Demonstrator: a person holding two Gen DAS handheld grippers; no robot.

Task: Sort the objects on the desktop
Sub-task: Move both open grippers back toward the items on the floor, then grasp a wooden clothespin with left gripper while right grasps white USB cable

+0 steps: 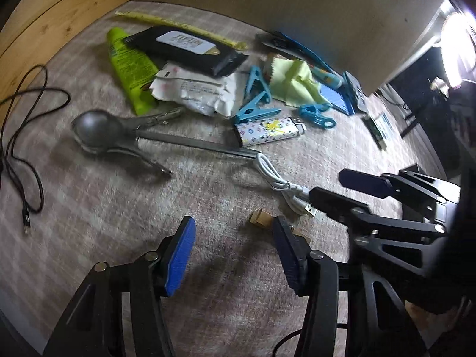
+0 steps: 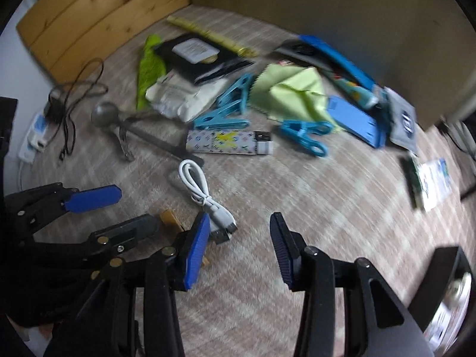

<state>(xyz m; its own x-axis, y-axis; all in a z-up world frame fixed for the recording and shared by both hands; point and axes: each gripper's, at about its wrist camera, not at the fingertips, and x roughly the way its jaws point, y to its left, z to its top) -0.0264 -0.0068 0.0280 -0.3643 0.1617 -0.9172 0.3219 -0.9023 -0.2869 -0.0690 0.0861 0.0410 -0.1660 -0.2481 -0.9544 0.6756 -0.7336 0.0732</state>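
My left gripper [image 1: 235, 253] hangs open over the beige checked mat [image 1: 119, 208], nothing between its blue pads. A small wooden clothespin [image 1: 261, 220] lies just beyond its right finger [image 1: 287, 255]. My right gripper [image 2: 238, 247] is open too, over bare mat. Its left finger [image 2: 196, 253] sits right beside the plug end of a coiled white USB cable [image 2: 196, 184]. Each gripper shows in the other's view: the right gripper [image 1: 327, 184] at the cable's plug, the left gripper [image 2: 136, 206] by the wooden clothespin [image 2: 169, 218].
Further back lie a metal scoop [image 1: 95, 131], a patterned lighter [image 1: 267, 132], blue plastic pegs [image 1: 255, 101], a yellow-green cloth [image 1: 294, 80], a green tube [image 1: 131, 65], a black wipes pack [image 1: 184, 47] and a white packet [image 1: 196, 89]. A black cable [image 1: 20, 136] trails left. Wooden board and cardboard wall behind.
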